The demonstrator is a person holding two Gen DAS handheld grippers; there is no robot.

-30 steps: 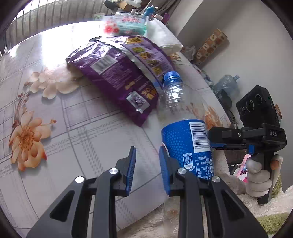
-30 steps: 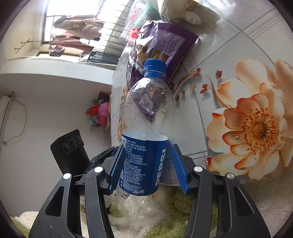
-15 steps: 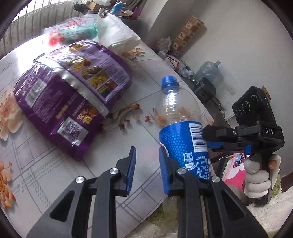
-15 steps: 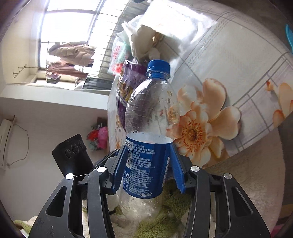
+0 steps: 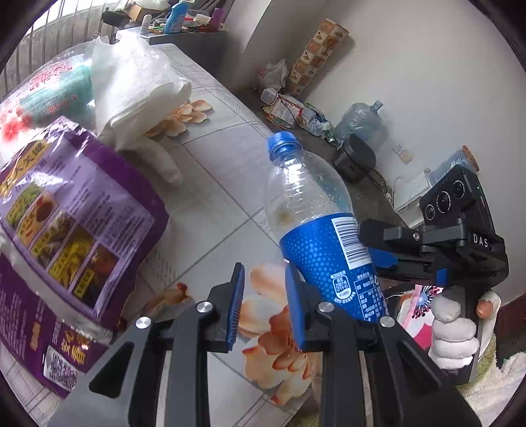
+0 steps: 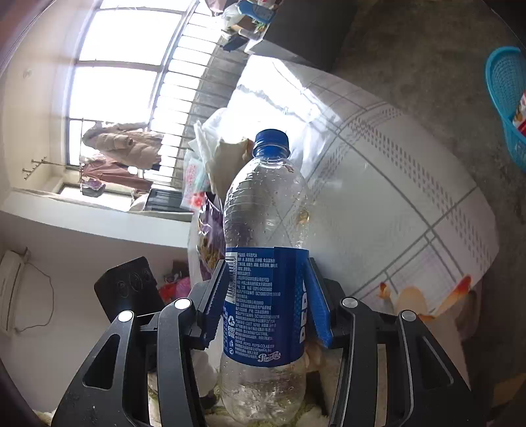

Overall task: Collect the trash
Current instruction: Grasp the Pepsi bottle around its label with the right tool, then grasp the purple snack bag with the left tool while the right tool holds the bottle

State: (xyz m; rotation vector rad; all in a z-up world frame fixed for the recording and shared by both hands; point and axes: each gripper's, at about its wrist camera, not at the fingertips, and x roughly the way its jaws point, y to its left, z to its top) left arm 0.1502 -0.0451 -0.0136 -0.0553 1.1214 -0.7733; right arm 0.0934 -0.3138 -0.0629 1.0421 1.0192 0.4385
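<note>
Lived-in home, main room. Evidence: floral tablecloth (image 5: 210,203) over the table; coats (image 6: 123,144) hung at a barred window (image 6: 131,65); water jug (image 5: 360,121) and rice cooker (image 5: 355,159) on the floor by the wall; cluttered shelf (image 5: 177,23) with bottles.

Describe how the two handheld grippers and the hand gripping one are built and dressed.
Both the left gripper and the right gripper have black skeletal arms with silver rivets and ribbed blue finger pads. The right one carries a black three-lens camera box marked DAS. The hand wears a white knit glove.
</note>
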